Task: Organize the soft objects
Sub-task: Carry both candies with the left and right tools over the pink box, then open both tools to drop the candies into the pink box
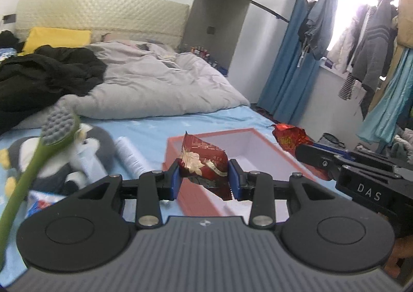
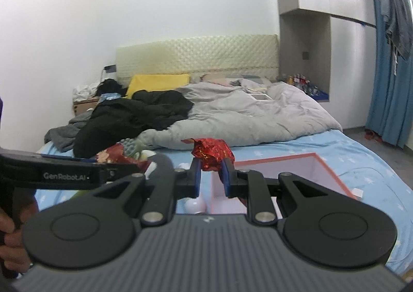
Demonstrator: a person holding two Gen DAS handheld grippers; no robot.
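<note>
My left gripper (image 1: 204, 181) is shut on a dark red snack packet (image 1: 202, 163) with a gold flower print, held above the near left part of an open pink box (image 1: 289, 157) with a white inside. My right gripper (image 2: 211, 175) is shut on a crumpled shiny red foil packet (image 2: 213, 152), held above the same pink box (image 2: 333, 175) near its left edge. The foil packet also shows in the left wrist view (image 1: 290, 138), with the right gripper's black body beside it. The left gripper's packet shows at the left of the right wrist view (image 2: 111, 155).
The box sits on a blue star-print bed sheet (image 1: 155, 132). A penguin plush (image 1: 77, 157), a green brush (image 1: 51, 134), a white roll (image 1: 131, 155) and a blue-white packet (image 1: 41, 201) lie to the left. A grey duvet (image 1: 160, 85) and black clothes (image 1: 44, 75) lie behind.
</note>
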